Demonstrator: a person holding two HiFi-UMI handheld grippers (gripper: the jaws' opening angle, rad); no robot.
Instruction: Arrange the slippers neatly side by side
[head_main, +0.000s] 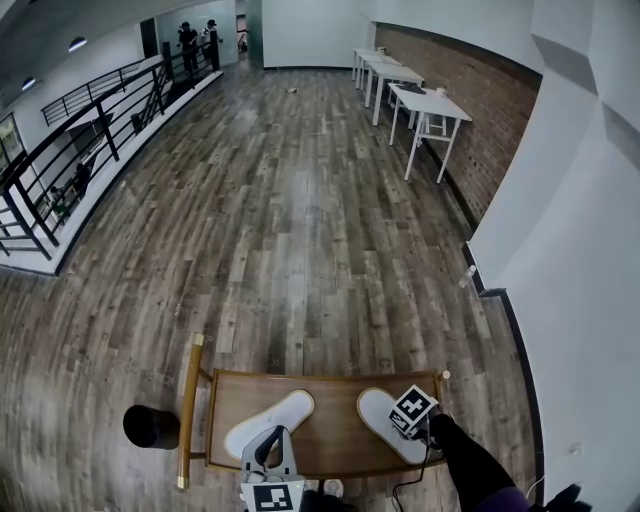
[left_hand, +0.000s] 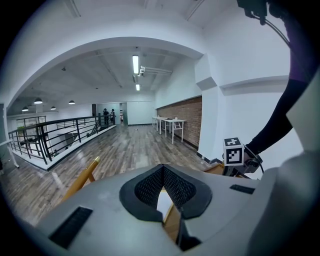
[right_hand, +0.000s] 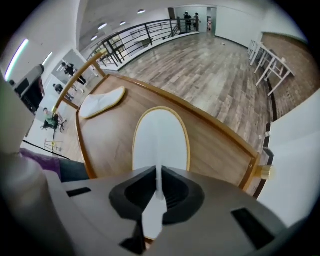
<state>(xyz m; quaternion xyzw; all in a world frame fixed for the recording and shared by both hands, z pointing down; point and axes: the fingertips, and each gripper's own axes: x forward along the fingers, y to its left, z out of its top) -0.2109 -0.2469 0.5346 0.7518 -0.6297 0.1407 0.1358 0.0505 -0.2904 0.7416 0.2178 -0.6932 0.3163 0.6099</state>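
Judging by how things lie, the job has barely begun: the two white slippers rest on the table well apart and splayed, their far ends leaning toward each other, not parallel. One grip is made. The right gripper has its jaws pinched on a thin white part at the near end of the right slipper. Turning that slipper and bringing it alongside the left slipper is still to do, and probably straightening the left one too. The right gripper points straight down, a dark sleeve reaching in from the lower right. The left gripper hangs near the table's near edge, tilted slightly down, its jaws together on nothing.
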